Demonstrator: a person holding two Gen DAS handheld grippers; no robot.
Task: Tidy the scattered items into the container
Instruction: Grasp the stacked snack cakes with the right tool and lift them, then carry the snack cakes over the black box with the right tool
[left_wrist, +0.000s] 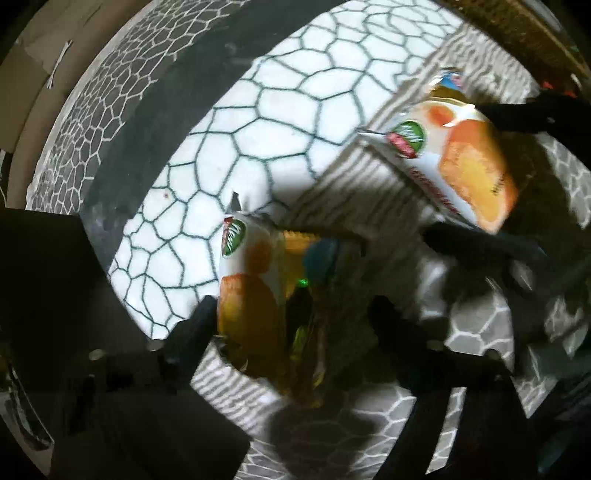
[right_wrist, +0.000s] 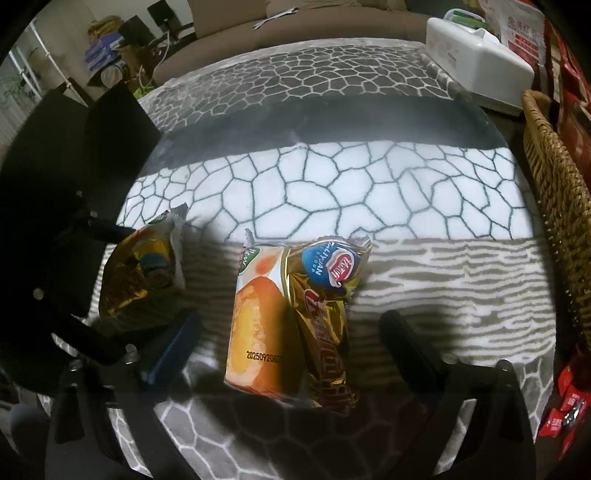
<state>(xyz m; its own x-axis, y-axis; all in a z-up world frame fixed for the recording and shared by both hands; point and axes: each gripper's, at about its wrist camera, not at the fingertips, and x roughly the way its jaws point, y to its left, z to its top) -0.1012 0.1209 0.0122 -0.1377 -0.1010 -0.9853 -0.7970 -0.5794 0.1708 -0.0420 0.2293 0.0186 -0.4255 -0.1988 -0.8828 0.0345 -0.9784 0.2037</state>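
Observation:
Two orange, white and gold snack packets lie on a patterned cloth. In the left wrist view one packet (left_wrist: 251, 295) sits between the fingers of my left gripper (left_wrist: 295, 314). The left finger is at its edge, the right finger stands clear of it, and the jaws are open. My right gripper (left_wrist: 452, 170) straddles the second packet (left_wrist: 476, 166) at the upper right. In the right wrist view that second packet (right_wrist: 258, 314) lies between the open fingers of my right gripper (right_wrist: 291, 328), with a gap on both sides. At the left, the left gripper (right_wrist: 129, 291) brackets the first packet (right_wrist: 147, 266).
A wicker basket (right_wrist: 554, 221) stands at the right edge of the cloth. Behind it are a white tissue box (right_wrist: 476, 55) and red packets (right_wrist: 565, 406). A brown sofa (right_wrist: 295, 29) runs along the far side.

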